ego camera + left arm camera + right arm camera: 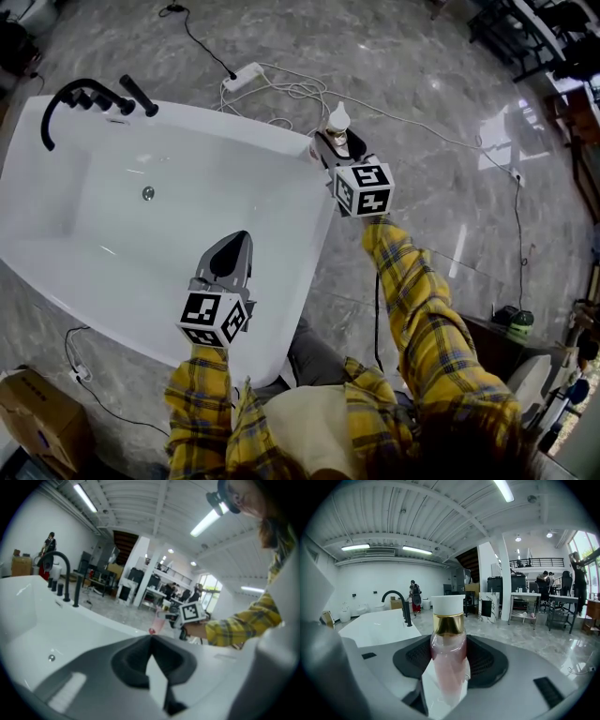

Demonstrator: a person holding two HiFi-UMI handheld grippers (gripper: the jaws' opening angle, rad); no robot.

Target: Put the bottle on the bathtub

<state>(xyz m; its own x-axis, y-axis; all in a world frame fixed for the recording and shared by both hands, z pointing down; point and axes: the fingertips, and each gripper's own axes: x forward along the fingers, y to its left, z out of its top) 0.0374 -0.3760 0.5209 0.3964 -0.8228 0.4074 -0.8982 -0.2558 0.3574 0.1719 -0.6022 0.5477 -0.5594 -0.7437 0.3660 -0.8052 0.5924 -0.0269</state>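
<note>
While outstretched, right tongs (329,145) around bottle (448,648)

Bottle (448,658): translucent pink body, gold collar, white cap.
Bathtub (75,216): plain glossy white. Its faucet (58,103): matte black.
Floor (422,84): grey marble with pale veining.
Sleeves (427,319): yellow plaid crossed by dark lines.
Left gripper (151,638) and right gripper (333,142): grey shells, black pads, white cubes carrying black square markers.
Power strip (246,75): white.
</note>
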